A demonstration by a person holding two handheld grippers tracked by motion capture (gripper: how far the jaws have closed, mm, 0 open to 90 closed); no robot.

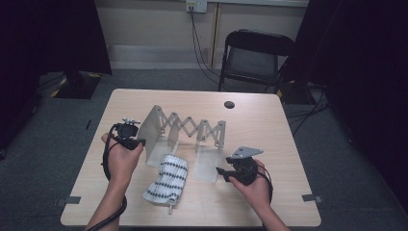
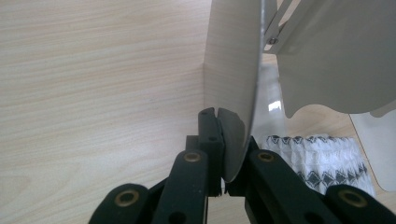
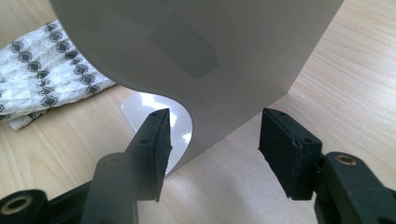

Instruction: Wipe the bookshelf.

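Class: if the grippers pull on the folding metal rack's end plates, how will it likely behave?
The rack would probably stretch or fold along its scissor links rather than move as one piece. Its thin end plate, pinched by the left gripper, looks stiff but smooth, so perhaps slippery.

left tongs (image 2: pixel 218 140) clamped (level) | right tongs (image 3: pixel 212 149) parted

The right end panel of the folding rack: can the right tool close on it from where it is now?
Probably yes. The right tool stands open, its pads on either side of the right end panel edge, with nothing between them. The patterned cloth lies off to one side, clear of it.
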